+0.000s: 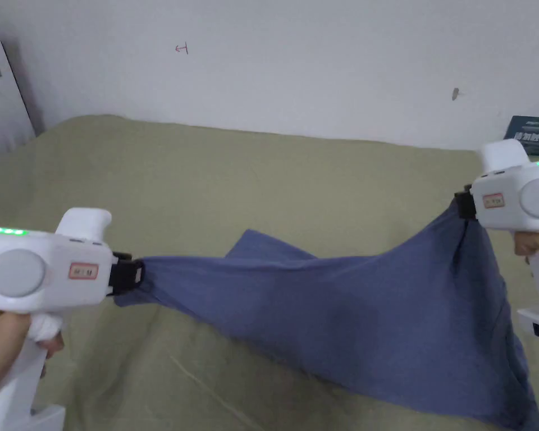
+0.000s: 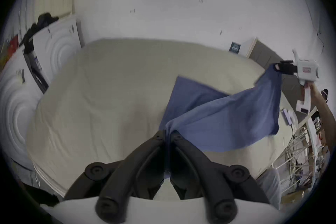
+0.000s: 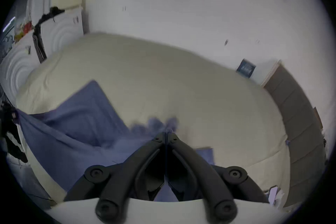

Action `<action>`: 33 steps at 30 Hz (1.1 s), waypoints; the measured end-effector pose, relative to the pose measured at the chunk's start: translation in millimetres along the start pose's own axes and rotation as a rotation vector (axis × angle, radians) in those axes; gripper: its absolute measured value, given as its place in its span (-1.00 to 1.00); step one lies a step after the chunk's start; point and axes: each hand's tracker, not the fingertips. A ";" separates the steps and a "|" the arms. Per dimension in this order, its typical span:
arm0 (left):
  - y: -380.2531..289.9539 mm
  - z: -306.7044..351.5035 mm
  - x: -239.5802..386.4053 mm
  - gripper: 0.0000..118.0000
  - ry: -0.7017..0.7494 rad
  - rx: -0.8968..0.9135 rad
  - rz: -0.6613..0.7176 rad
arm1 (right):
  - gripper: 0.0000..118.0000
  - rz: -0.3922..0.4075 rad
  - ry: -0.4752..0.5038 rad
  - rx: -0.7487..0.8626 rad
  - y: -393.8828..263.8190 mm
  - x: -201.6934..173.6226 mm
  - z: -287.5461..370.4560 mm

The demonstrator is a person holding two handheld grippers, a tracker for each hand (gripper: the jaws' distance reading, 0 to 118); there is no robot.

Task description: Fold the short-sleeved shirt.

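Blue shirt point(image 1: 341, 320) stretched between both tongs, labels unreadable

Wide bed under my hands, covered in wrinkled olive-beige cotton sheet point(image 1: 251, 168); part of blue short-sleeved shirt point(image 1: 330, 314) drapes onto it, rest lifted clear.
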 end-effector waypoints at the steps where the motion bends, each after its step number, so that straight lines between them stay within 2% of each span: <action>1: 15.8 5.7 5.6 -0.94 0.005 0.013 -0.015 | -0.98 -0.010 -0.024 0.032 8.2 7.5 18.3; 4: 64.8 24.2 23.4 -0.94 0.066 0.094 -0.074 | -0.98 -0.053 -0.086 0.134 33.2 32.4 74.3; 8: 128.7 47.8 41.2 -0.94 0.083 0.164 -0.052 | -0.98 -0.084 -0.179 0.225 62.7 61.2 128.7; 12: 191.5 70.5 60.4 -0.94 0.155 0.226 -0.086 | -0.98 -0.132 -0.265 0.288 91.4 85.5 162.7; 14: 214.2 78.6 66.1 -0.94 0.178 0.252 -0.074 | -0.98 -0.147 -0.269 0.297 105.6 92.6 169.2; 19: 256.4 84.4 77.0 -0.94 0.271 0.299 -0.081 | -0.98 -0.154 -0.320 0.339 142.5 92.6 167.5; 23: 285.3 82.1 78.0 -0.94 0.325 0.354 -0.042 | -0.98 -0.202 -0.342 0.383 175.9 91.3 156.4; 26: 308.9 76.7 78.2 -0.94 0.361 0.365 -0.023 | -0.98 -0.197 -0.377 0.393 204.1 93.3 138.8; 33: 376.9 47.6 71.5 -0.94 0.405 0.432 0.014 | -0.98 -0.203 -0.388 0.416 262.8 100.6 90.3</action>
